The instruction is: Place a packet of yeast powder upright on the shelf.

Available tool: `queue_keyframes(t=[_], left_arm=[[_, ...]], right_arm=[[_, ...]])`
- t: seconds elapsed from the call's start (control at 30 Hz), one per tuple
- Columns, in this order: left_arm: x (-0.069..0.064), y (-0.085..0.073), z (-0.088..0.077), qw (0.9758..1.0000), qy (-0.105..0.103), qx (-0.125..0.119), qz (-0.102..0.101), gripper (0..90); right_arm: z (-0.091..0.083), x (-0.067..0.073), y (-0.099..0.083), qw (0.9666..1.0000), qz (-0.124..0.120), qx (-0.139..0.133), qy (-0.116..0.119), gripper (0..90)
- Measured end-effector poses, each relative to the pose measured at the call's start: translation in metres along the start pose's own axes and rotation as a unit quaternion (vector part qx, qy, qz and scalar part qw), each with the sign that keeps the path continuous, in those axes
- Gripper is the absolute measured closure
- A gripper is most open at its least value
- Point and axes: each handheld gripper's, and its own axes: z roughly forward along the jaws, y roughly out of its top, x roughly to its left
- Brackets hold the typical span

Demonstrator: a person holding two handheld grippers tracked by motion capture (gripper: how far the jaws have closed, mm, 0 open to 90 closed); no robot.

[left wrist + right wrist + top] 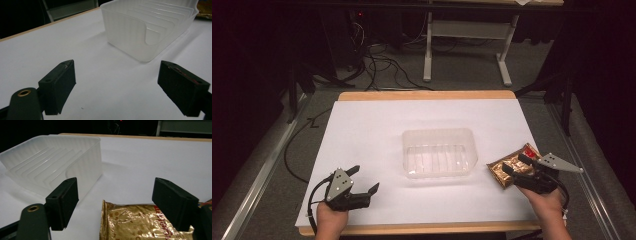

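Note:
A clear plastic tub (438,152) stands empty in the middle of the white table top (372,125). A gold foil packet (510,167) with a red patch lies flat to its right. My right gripper (516,164) is open over the packet's near end, its jaws straddling the foil (130,222) without closing on it. My left gripper (364,180) stands open at the front left, a little short of the tub (147,30), with nothing between its fingers.
The white sheet covers a wooden table (427,94) whose edge shows at the back and front. Behind it stand a white frame on legs (467,40) and loose cables (382,65) on the floor. Dark stands flank both sides.

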Motion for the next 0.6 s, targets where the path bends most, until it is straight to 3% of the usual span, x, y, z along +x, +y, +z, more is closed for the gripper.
queue_keyframes(t=[0.6], left_arm=[[0.000,-0.001,0.000,1.0000,0.002,0.003,-0.001,15.3]], right_arm=[[-0.006,-0.017,-0.006,0.9995,0.017,0.004,-0.026,33.8]])
